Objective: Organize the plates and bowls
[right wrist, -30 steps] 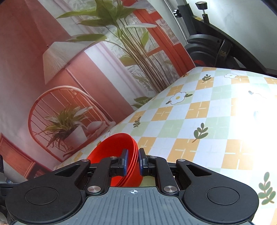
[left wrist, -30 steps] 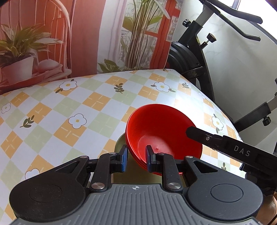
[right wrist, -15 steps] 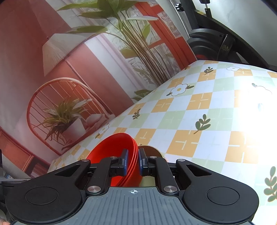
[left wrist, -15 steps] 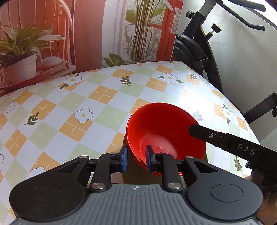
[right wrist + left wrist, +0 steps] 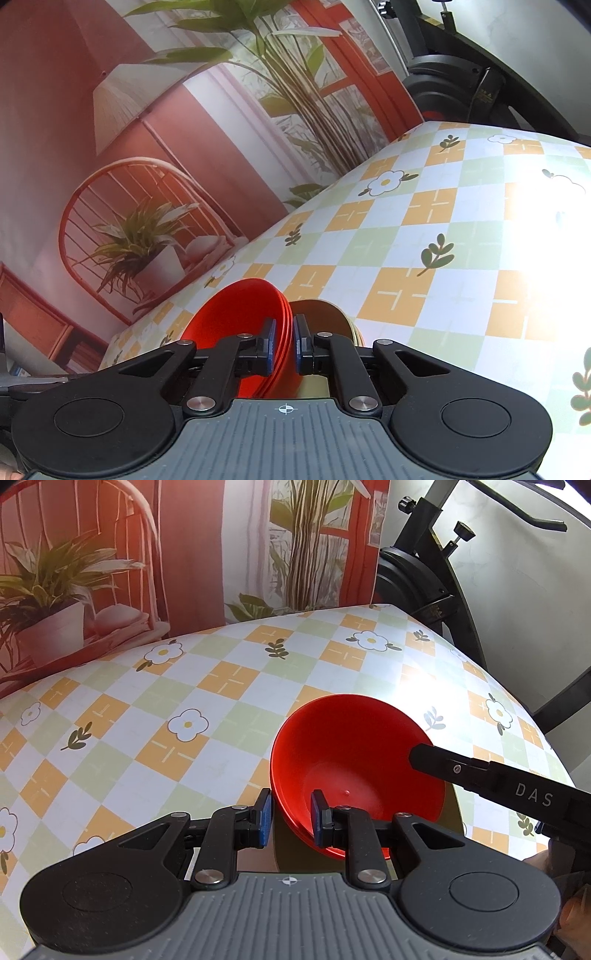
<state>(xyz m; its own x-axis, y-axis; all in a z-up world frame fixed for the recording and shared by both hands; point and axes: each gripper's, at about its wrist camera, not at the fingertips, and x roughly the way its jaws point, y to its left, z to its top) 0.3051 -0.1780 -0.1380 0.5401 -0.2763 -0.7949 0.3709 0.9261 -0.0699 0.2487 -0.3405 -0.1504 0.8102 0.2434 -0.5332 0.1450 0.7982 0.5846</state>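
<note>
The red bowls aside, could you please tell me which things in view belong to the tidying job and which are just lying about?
Belongs to the job:
- red bowls, a nested stack, rim gripped by both the left gripper and the right gripper
- brown plate beneath them

Just lying about:
- checked tablecloth
- exercise bike
- printed backdrop

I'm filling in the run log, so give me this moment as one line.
stage: carrying | left gripper: shut on red bowls rim | right gripper: shut on opposite rim | brown plate: under bowls | table: below
</note>
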